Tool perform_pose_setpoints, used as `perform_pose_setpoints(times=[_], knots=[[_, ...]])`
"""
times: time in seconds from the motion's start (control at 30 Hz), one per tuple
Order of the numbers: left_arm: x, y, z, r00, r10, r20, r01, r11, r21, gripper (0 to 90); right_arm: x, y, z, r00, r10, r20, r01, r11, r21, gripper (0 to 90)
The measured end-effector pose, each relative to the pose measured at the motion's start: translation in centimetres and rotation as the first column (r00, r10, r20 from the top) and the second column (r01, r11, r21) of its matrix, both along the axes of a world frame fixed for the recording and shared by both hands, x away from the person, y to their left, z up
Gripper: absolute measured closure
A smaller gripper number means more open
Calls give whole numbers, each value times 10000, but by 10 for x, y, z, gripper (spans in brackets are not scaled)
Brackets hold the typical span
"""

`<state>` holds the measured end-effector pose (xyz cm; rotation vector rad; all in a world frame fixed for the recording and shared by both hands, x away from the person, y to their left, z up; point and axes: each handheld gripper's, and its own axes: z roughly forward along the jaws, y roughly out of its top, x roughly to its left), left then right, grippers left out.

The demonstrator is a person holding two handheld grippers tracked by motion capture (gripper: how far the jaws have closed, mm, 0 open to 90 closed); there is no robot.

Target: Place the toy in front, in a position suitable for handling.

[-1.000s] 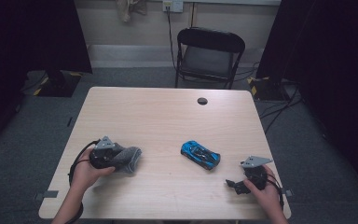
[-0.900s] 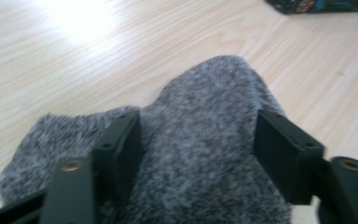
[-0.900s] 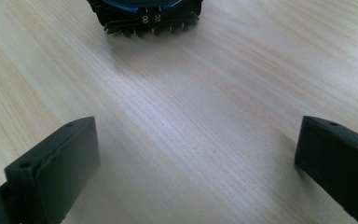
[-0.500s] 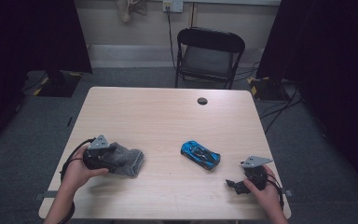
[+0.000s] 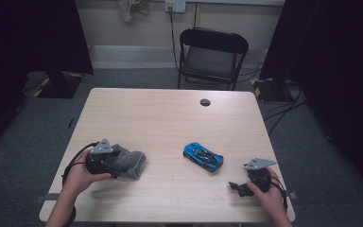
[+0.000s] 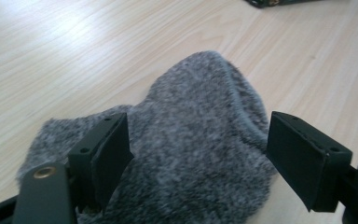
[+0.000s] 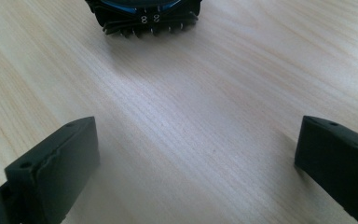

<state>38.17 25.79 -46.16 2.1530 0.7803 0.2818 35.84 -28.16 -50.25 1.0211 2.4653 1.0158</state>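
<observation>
Your work is at an early stage: the grey sock [image 5: 127, 163] lies ungripped on the table [image 5: 170, 118] near its left front corner, your left gripper [image 6: 198, 154] straddles it with jaws wide apart, and your right gripper [image 7: 196, 163] rests open and empty near the blue toy car [image 5: 203, 156].

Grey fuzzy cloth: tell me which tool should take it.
Left. The left tool stands open astride the grey fuzzy cloth. The right tool sits open at the wooden table's far side, facing the blue toy car.
</observation>
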Motion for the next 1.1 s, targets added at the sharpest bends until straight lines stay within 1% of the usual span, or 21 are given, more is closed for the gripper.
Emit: perform_pose_setpoints(times=[0.03, 0.1, 0.13, 0.17, 0.2, 0.23, 0.27, 0.33, 0.37, 0.43, 0.5, 0.53, 0.6, 0.67, 0.73, 0.87, 0.97, 1.07, 1.1], knots=[[0, -1, 0, 10000, -55, -12, 55, 9999, -105, 214, 0, 0, 0, 10000, -7, 6, 7, 10000, 4, 0], [-1, -2, 0, 10000, -3, -65, 1, 9996, -276, 214, 0, 0, 0, 10000, -19, 24, 19, 10000, 7, 0], [-1, -3, 0, 10000, -6, -47, 5, 9997, -224, 211, 0, 0, 0, 10000, -20, 37, 19, 10000, 36, 5], [-2, -5, 0, 10000, -59, -73, 57, 9996, -275, 204, 0, -1, 1, 10000, -23, -11, 23, 10000, 78, 31], [-2, -6, 0, 9999, -70, -89, 67, 9995, -305, 204, 0, -1, 2, 9999, -152, -19, 152, 9999, 36, 61], [-2, -8, 0, 9999, -102, -136, 98, 9994, -342, 204, 0, -2, 4, 9994, -316, 111, 316, 9995, -2, 75], [-2, -9, 1, 9997, -112, -208, 103, 9992, -395, 204, 1, -3, 6, 9990, -402, 200, 400, 9991, 129, 84], [-2, -11, 1, 9996, -52, -288, 39, 9989, -457, 194, 4, -5, 10, 9989, -458, -32, 459, 9972, 588, 87], [-1, -11, 1, 9996, -82, -263, 70, 9990, -435, 190, 5, -5, 13, 9987, -505, 2, 504, 9967, 643, 98], [-2, -13, 1, 9994, -12, -334, -4, 9989, -465, 189, 8, -2, 18, 9996, -267, 10, 266, 9981, 557, 121], [-2, -14, 1, 9992, -47, -396, 27, 9987, -513, 172, 10, 4, 21, 9999, -107, 103, 105, 9997, 198, 134], [-2, -15, 1, 9991, -25, -413, 1, 9983, -582, 167, 11, 7, 22, 10000, -5, 90, 3, 9998, 183, 134], [-2, -16, 2, 9989, -129, -460, 99, 9978, -661, 161, 14, 13, 24, 9999, 142, -46, -140, 9990, 430, 134], [-1, -17, 2, 9978, 74, -666, -126, 9968, -789, 156, 18, 19, 26, 9998, 182, -21, -181, 9986, 494, 134], [-1, -16, 2, 9974, 103, -719, -165, 9960, -876, 156, 23, 25, 28, 9997, 248, -57, -243, 9967, 775, 134], [0, -16, 1, 9965, 28, -834, -103, 9959, -899, 156, 31, 39, 34, 9990, 431, 124, -439, 9960, 781, 134], [0, -16, 1, 9968, -14, -794, -48, 9969, -788, 157, 38, 51, 37, 9984, 551, 136, -559, 9963, 647, 134], [-1, -16, 3, 9971, -12, -764, -51, 9966, -823, 157, 45, 63, 38, 9977, 679, 38, -680, 9965, 495, 131], [-1, -16, 3, 9973, -8, -738, -52, 9968, -799, 158, 47, 65, 38, 9973, 733, 9, -733, 9959, 523, 130]])
